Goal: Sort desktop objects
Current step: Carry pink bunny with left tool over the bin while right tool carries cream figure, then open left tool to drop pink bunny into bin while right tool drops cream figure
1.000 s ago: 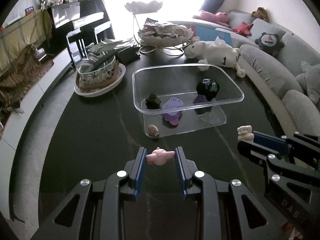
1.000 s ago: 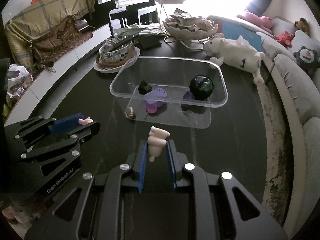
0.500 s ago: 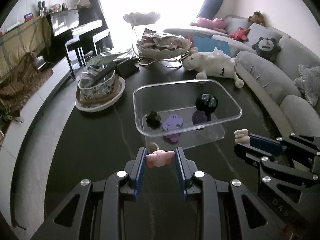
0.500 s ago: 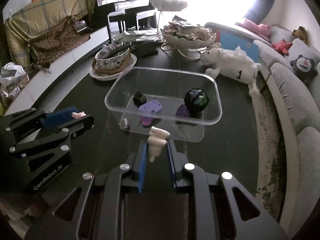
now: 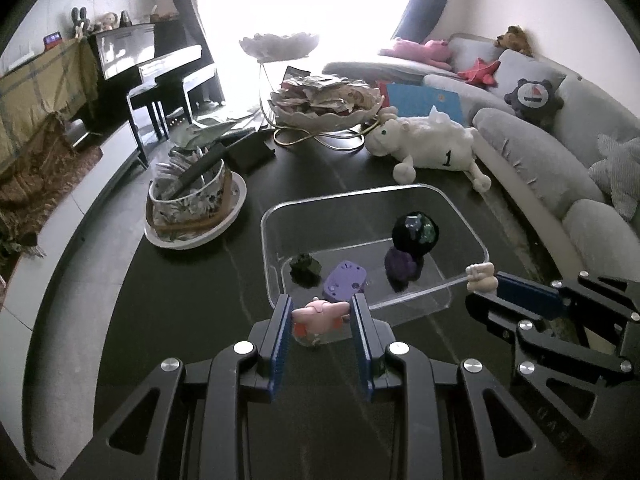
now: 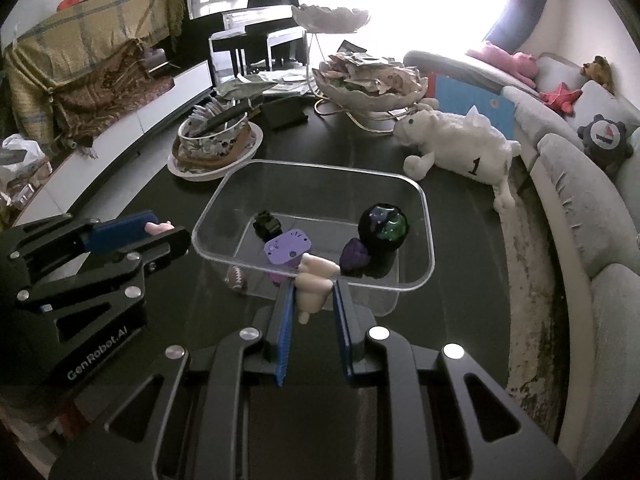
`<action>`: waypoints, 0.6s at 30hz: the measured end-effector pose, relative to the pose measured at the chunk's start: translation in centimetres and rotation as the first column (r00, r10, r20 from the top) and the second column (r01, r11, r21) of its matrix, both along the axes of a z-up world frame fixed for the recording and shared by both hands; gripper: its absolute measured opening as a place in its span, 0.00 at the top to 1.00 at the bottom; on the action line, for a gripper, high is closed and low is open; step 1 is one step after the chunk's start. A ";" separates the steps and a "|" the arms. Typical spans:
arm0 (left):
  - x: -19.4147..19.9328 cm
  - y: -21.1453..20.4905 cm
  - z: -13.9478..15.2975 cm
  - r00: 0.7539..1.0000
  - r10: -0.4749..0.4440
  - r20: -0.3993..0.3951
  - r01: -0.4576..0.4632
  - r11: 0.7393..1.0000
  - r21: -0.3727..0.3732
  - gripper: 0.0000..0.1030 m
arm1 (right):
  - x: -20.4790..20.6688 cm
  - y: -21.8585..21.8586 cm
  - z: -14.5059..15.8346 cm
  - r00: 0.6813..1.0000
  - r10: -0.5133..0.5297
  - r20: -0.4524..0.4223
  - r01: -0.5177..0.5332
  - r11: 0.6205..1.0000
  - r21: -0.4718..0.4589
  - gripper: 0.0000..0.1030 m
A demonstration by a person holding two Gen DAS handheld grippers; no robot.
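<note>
1. Behind your work area, a grey curved sofa (image 5: 532,148) runs along the right side, and a black piano (image 5: 132,60) stands at the back left beside a bright window.
2. Your dark stone-look table (image 5: 188,280) carries a clear rectangular plastic bin (image 5: 276,216) near its middle, with a white plush sheep marked "1" (image 5: 428,142) lying beyond it.
3. Left of the bin you have a floral ceramic bowl on a white plate (image 5: 192,200), and farther back a white shell-shaped dish piled with packets (image 5: 324,100).
4. Inside the bin lie a black ball with green and purple speckles (image 5: 414,232), a dark purple lumpy toy (image 5: 402,264) just in front of it, a lilac flat block with small holes (image 5: 346,280) and a small dark green toy (image 5: 306,266).
5. Your left tool (image 5: 320,314) pinches a small pink winged pig figure (image 5: 320,312) between its blue pads, held at the bin's near wall, not inside it.
6. Your right tool (image 6: 314,292) is pressed onto a cream-coloured foot-shaped toy (image 6: 314,280), whose toes reach just over the bin's near rim.
7. In the left wrist view, that cream toy (image 5: 480,276) shows at the bin's near right corner, touching or almost touching the rim; you cannot tell which.
8. A small brown striped football-shaped toy (image 6: 236,278) lies on the table outside the bin, by its near left corner.
9. Both tools hover side by side above the table, the left one just left of the bin's front.
</note>
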State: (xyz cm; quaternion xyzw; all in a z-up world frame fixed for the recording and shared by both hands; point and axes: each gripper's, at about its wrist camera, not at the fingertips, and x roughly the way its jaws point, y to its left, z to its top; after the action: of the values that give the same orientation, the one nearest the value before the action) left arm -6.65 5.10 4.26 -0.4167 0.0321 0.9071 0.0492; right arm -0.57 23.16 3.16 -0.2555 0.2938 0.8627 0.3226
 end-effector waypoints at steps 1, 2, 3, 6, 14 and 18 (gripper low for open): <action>-0.4 0.1 0.0 1.000 0.001 0.001 -0.001 1.000 0.000 0.74 | -0.1 0.2 -0.1 1.000 0.001 0.000 -0.001 1.000 -0.003 0.83; -0.7 0.1 -0.1 1.000 0.003 0.002 -0.003 1.000 -0.001 0.74 | -0.2 0.6 -0.1 1.000 -0.001 -0.001 0.001 1.000 -0.005 0.83; -1.0 0.2 -0.1 1.000 0.004 0.003 -0.004 1.000 -0.002 0.74 | -0.3 0.9 -0.2 1.000 -0.003 -0.001 0.003 1.000 -0.007 0.83; -1.9 0.3 -0.4 1.000 0.001 0.010 -0.001 1.000 -0.001 0.74 | -0.6 1.8 -0.3 1.000 -0.007 -0.006 0.007 1.000 -0.014 0.83; -4.1 0.5 -1.0 1.000 0.001 0.024 -0.001 1.000 -0.005 0.74 | -1.5 4.1 -0.3 1.000 -0.006 -0.009 0.006 1.000 -0.019 0.83; -5.2 0.7 -1.4 1.000 -0.001 0.030 0.001 1.000 -0.008 0.74 | -2.0 4.9 -0.6 1.000 -0.003 -0.009 0.003 1.000 -0.024 0.83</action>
State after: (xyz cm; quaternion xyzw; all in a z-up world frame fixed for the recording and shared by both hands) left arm -11.83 5.76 2.89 -0.4305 0.0352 0.9006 0.0483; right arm -2.53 28.07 2.57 -0.2548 0.3059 0.8599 0.3196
